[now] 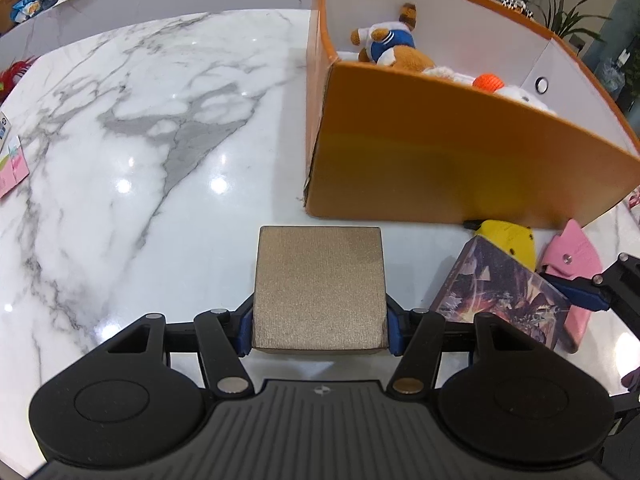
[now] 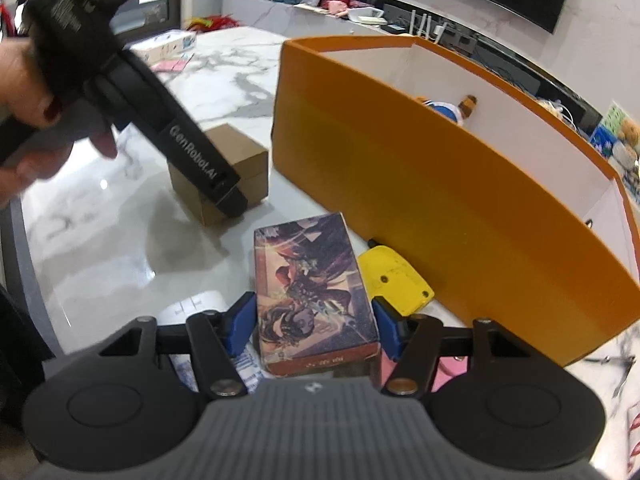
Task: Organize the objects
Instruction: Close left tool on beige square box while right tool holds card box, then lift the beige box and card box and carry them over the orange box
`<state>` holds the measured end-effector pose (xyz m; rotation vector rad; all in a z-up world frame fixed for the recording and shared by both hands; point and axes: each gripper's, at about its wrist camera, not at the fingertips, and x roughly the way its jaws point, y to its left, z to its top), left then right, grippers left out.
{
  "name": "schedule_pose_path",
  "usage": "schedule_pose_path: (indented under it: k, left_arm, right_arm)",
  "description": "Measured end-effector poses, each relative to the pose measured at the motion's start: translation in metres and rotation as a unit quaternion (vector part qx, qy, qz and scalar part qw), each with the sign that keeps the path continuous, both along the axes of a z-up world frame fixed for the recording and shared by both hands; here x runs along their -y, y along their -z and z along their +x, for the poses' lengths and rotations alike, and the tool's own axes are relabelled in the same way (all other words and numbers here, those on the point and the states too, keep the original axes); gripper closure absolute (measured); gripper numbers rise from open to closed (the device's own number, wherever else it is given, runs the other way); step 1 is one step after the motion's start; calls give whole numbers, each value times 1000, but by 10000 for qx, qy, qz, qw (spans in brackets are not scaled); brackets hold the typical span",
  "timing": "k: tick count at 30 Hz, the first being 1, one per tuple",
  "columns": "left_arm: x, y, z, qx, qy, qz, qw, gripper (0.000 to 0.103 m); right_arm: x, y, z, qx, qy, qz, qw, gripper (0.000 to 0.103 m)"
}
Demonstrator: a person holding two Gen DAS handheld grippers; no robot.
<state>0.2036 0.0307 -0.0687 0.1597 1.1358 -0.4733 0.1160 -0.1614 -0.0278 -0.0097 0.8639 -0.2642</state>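
Left gripper (image 1: 320, 330) is clamping a plain brown box (image 1: 320, 290) between its blue pads; jaws are sitting against both side faces of the box. Seen from the right wrist camera, the brown box (image 2: 224, 172) is resting on the marble table (image 1: 132, 152), just left of the orange bin's near corner.

Right gripper (image 2: 316, 326) is gripping a printed card box (image 2: 310, 292) with fantasy artwork, jaws pressing on its two long sides. This card box is lying in front of the orange bin (image 1: 452, 160), close to its near wall. In the left wrist view the card box (image 1: 504, 288) is showing to the right of the brown box.

A yellow toy (image 2: 394, 282) is lying between the card box and the bin wall, its far end touching the base of the bin. A pink item (image 1: 572, 252) is lying beside the yellow toy, also in front of the bin.

Inside the bin, a teddy bear in a blue-and-white shirt (image 1: 390, 42) is leaning by the far wall; an orange ball (image 1: 488, 80) and white plush items are lying nearer the front wall.
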Motion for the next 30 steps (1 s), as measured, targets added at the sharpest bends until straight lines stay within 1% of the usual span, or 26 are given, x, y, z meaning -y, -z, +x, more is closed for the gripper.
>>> schedule_pose_path:
  k: [4, 9, 14, 20, 25, 30]
  left_arm:
    - [0, -5, -2, 18, 28, -70, 10000, 35]
    - [1, -8, -4, 54, 47, -41, 10000, 35]
    - [2, -6, -4, 52, 37, 41, 10000, 35]
    - [0, -3, -3, 15, 19, 104, 9999, 35]
    - [-1, -1, -3, 1, 9, 152, 9999, 35]
    - [-1, 0, -3, -7, 14, 157, 9999, 35]
  right_arm:
    - [9, -3, -1, 204, 126, 267, 9994, 40]
    - [15, -5, -2, 294, 240, 497, 9980, 41]
    - [8, 1, 3, 11, 180, 273, 9995, 41]
    - [8, 3, 11, -51, 232, 38, 9997, 40]
    - [10, 7, 17, -93, 279, 117, 9995, 38]
    - [8, 7, 21, -124, 304, 68, 9994, 36]
